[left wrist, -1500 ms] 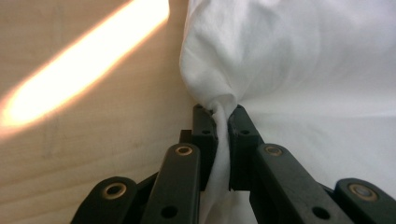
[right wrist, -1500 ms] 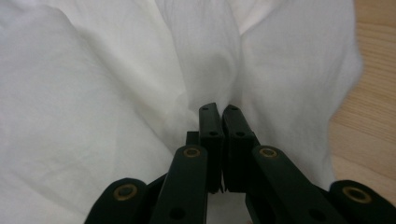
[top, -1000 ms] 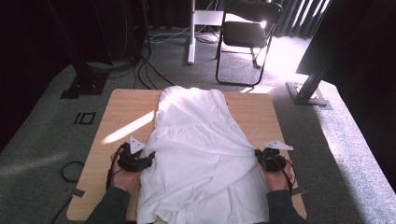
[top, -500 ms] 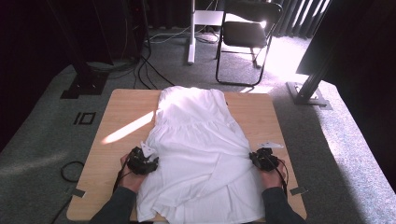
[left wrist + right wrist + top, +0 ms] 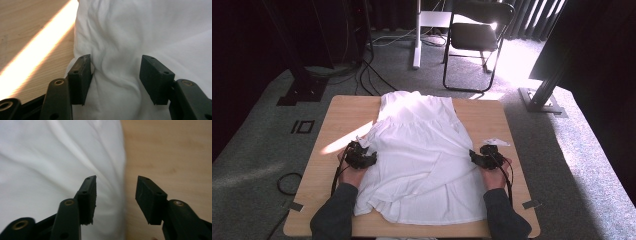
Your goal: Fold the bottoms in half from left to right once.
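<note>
Now both tongs sit at the sides of the white dress (image 5: 422,150), which lies flat on the desk (image 5: 337,112), its long axis running away from the person, narrow top far, wide hem near. Left tongs (image 5: 116,72) gape around a raised fold at the edge; right tongs (image 5: 116,195) stand open astride the other edge, gripping nothing. Spreading looks mostly done; any folding, I judge, hasn't started.

both grippers (image 5: 360,158) (image 5: 485,157) drawn inward, garment (image 5: 422,150) narrower
</note>
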`<state>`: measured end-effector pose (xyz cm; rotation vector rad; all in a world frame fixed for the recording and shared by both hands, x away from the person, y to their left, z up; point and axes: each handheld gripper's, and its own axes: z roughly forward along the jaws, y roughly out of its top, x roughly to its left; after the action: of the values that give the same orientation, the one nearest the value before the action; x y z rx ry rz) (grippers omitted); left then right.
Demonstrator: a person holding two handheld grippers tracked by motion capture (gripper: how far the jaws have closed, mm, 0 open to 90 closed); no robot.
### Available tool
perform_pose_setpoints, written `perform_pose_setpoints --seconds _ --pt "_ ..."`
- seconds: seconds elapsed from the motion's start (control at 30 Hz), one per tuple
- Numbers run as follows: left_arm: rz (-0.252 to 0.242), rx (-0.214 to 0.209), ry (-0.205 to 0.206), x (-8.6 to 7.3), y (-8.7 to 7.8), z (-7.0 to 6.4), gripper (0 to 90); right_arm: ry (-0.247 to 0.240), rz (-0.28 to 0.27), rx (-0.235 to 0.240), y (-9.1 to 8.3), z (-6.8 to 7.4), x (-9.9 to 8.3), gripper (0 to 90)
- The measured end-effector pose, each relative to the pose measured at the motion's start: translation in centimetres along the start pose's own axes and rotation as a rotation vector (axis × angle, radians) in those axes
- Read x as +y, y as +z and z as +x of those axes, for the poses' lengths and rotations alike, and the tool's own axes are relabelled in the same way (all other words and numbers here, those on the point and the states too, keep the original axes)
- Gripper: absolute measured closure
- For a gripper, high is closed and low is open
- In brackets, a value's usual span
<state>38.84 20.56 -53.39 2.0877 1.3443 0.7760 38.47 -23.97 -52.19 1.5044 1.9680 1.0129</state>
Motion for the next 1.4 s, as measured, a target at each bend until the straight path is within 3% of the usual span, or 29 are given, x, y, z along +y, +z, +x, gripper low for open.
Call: perform_pose_setpoints --seconds 0.03,0.07,0.1,0.13,0.17,0.2,0.27,0.3,0.37,0.43,0.5,0.63,0.67,0.7,0.9,1.03,1.07,1.1,1.2,1.3,1.4 --pt "-0.016 -0.003 0.004 0.1 -0.7 -0.2 42.6 -0.026 -0.021 0.051 -0.3 0.8 0.3 45.4" --pt "-0.027 -0.006 0.005 0.1 -1.1 -0.4 41.9 -0.058 0.002 0.125 0.1 2.0 0.5 39.9" --pt "-0.042 -0.015 0.008 0.1 -1.6 -0.6 41.9 -0.058 0.002 0.125 0.1 2.0 0.5 39.9" --pt "-0.051 -0.023 0.02 0.0 -2.2 -0.9 41.1 -0.061 0.026 0.194 0.9 3.0 0.4 36.6" --pt "-0.059 -0.027 0.027 -0.1 -2.6 -1.1 41.1 -0.061 0.026 0.194 0.9 3.0 0.4 36.6" --pt "-0.06 -0.032 0.037 -0.3 -3.0 -1.4 40.4 -0.086 0.054 0.214 1.9 3.9 0.1 31.9" --pt "-0.059 -0.044 0.042 -0.5 -3.3 -1.6 40.1 -0.086 0.054 0.214 1.9 3.9 0.1 31.9" --pt "-0.05 -0.069 0.057 -1.2 -3.7 -2.3 40.1 -0.093 0.072 0.231 2.4 4.3 0.0 31.9" --pt "-0.039 -0.074 0.08 -1.9 -3.9 -2.8 39.6 -0.129 0.121 0.247 3.1 4.8 -0.5 58.6" --pt "-0.029 -0.089 0.097 -2.6 -4.2 -3.4 39.5 -0.14 0.135 0.278 2.5 4.7 -0.9 77.0" --pt "-0.027 -0.097 0.109 -3.3 -4.6 -4.0 39.2 -0.122 0.126 0.272 0.9 4.3 -1.5 84.4" --pt "-0.022 -0.11 0.127 -4.3 -5.4 -4.7 38.6 -0.117 0.061 0.284 -3.0 3.3 -3.1 86.3" --pt "-0.022 -0.11 0.127 -4.3 -5.4 -4.7 38.4 -0.117 0.061 0.284 -3.0 3.3 -3.1 86.3" --pt "-0.014 -0.116 0.137 -5.0 -5.9 -5.1 38.2 -0.109 0.051 0.278 -5.5 2.2 -4.8 86.9" --pt "0.005 -0.117 0.127 -6.1 -6.6 -4.9 37.3 -0.077 0.059 0.271 -8.6 -0.5 -8.9 85.5" --pt "0.006 -0.131 0.118 -6.4 -6.9 -5.0 37.0 -0.051 0.08 0.248 -9.3 -1.3 -10.2 79.9" --pt "0.014 -0.136 0.132 -6.5 -6.9 -5.4 37.0 -0.054 0.084 0.223 -9.5 -1.4 -10.3 74.2" --pt "0.018 -0.139 0.14 -6.6 -6.8 -5.7 36.9 -0.052 0.068 0.213 -9.8 -1.4 -10.1 65.9" --pt "0.018 -0.136 0.161 -6.6 -6.8 -6.4 36.9 -0.049 -0.006 0.212 -10.0 -0.9 -8.7 56.8" --pt "0.013 -0.141 0.162 -6.7 -6.7 -6.7 36.9 -0.065 -0.042 0.219 -9.0 0.2 -6.5 56.6" --pt "0.008 -0.157 0.14 -6.8 -6.6 -6.5 36.9 -0.11 -0.018 0.216 -6.4 1.6 -4.8 65.2"
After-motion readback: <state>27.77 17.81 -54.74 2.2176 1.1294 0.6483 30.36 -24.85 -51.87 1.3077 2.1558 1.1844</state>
